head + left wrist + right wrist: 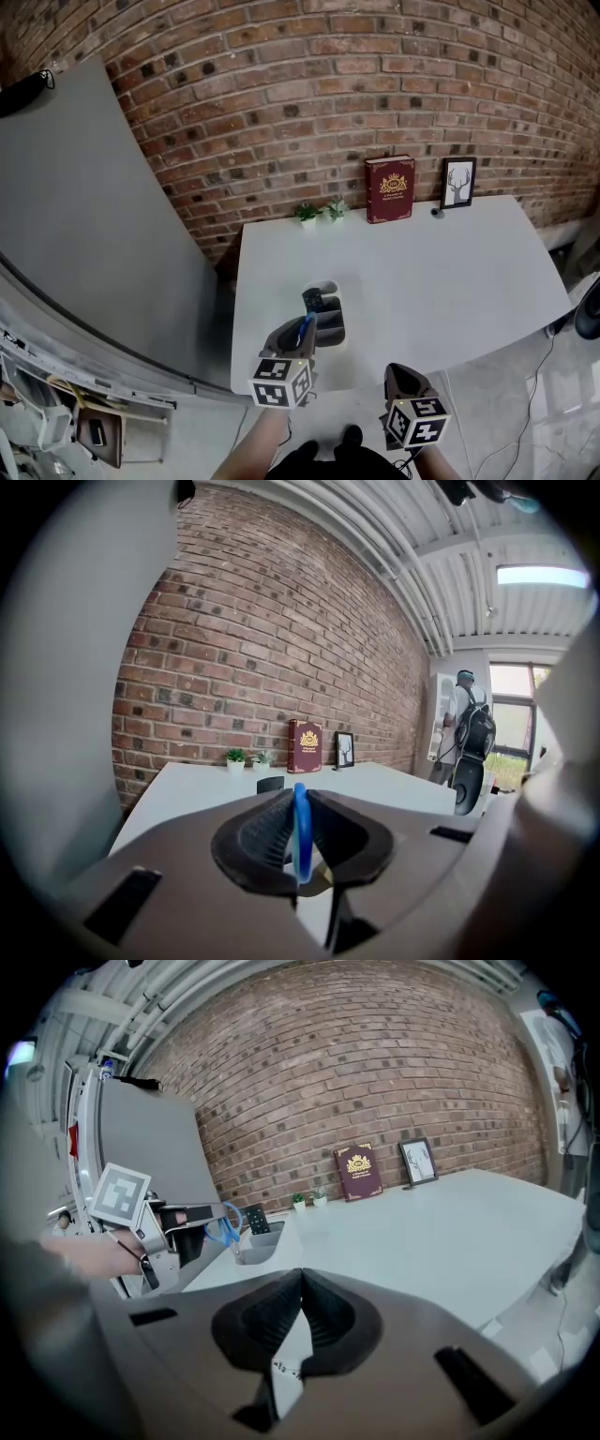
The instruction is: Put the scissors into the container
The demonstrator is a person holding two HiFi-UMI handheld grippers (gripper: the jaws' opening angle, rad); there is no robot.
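Note:
Blue-handled scissors (pixel 306 330) are pinched by the handle in my left gripper (pixel 298 332), which is shut on them; in the left gripper view the blue loop (pixel 300 841) stands upright between the pads. The scissors hang just over the near end of a grey container (pixel 333 330) on the white table (pixel 441 281). A black flat object (pixel 314 300) stands in the container's far end. In the right gripper view the scissors (pixel 223 1229) hover beside the container (pixel 255 1244). My right gripper (pixel 401 373) is shut on nothing, off the table's front edge.
A red book (pixel 390 188), a framed picture (pixel 458 182) and two small plants (pixel 307 213) stand at the table's back against the brick wall. A grey panel (pixel 84 234) rises to the left. A person with a backpack (pixel 469 728) stands far off.

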